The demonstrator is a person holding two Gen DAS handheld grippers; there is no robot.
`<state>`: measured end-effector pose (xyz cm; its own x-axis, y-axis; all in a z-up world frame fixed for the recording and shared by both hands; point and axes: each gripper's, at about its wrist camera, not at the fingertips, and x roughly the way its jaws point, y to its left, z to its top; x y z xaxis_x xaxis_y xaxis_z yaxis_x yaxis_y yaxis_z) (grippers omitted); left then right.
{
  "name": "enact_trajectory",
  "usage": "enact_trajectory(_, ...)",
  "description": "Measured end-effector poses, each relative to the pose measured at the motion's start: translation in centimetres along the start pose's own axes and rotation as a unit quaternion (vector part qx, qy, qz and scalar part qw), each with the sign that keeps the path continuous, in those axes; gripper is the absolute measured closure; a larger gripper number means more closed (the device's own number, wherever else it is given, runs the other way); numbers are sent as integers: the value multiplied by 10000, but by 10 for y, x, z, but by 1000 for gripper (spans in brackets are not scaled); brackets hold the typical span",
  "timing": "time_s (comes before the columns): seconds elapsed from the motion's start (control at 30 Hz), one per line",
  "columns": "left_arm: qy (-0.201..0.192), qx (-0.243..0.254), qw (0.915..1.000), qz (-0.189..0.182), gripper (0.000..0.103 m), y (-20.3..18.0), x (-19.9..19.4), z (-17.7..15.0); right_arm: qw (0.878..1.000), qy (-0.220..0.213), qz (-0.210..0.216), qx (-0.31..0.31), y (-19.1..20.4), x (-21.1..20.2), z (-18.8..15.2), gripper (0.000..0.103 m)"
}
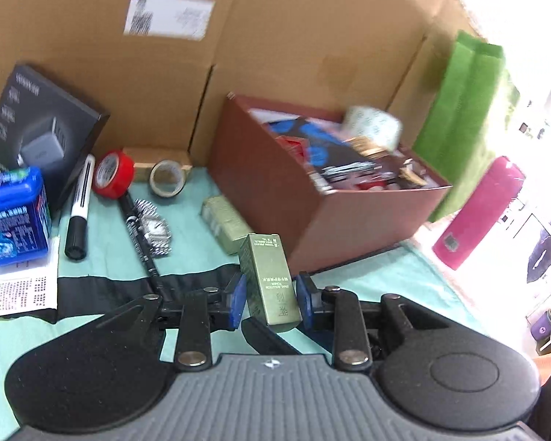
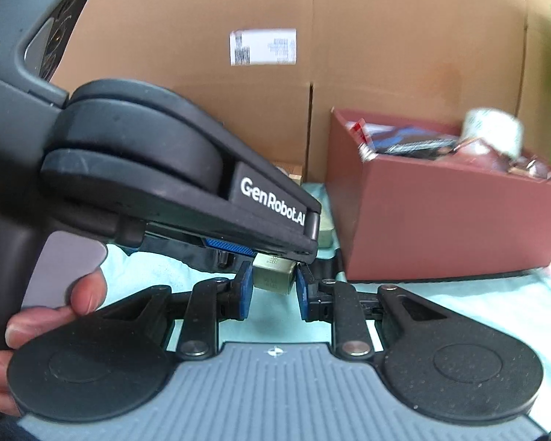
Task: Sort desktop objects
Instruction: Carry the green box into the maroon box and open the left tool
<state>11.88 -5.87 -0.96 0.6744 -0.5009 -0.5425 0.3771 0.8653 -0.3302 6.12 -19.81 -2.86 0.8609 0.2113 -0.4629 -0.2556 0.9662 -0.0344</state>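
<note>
Left claw (image 1: 270, 296) is gripping the olive carton (image 1: 269, 279), long axis pointing toward the brown storage box (image 1: 312, 202); right claw (image 2: 273, 288) is clamping its near end.

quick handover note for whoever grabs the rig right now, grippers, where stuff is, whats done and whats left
Left gripper: jaws shut on the olive green carton, lifted off the mat.
Right gripper: jaws shut on that carton's other end, under the left gripper.
Red-brown box: already holds mixed items, just beyond the carton.
Left on the mat: second green carton, watch, white marker, black pen, red tape, clear tape, blue tub.
Next, probably: carton into the box.
</note>
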Motion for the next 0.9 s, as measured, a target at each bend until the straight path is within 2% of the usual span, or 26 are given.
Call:
enact_trajectory(0.27, -568, 301, 9979, -97, 72, -38, -30, 15, 9972, -707, -209, -75, -6, -37, 14, 79)
enact_trajectory(0.37, -689, 474, 9963, -180, 72, -52, -30, 24, 9947, -979, -305, -37, -21, -50, 21, 79)
enact_trajectory(0.53, -793, 781, 9933, -319, 72, -74, -19, 40, 9909, -1252, -498, 56, -46, -51, 31, 79)
enact_trajectory(0.67, -817, 946, 9908, -512, 72, -88, -1, 53, 9877, -1401, -688, 116, -66, -37, 37, 79)
enact_trajectory(0.9, -817, 1258, 9867, -633, 72, -107, 38, 69, 9850, -1407, -983, 171, -110, -11, 46, 79)
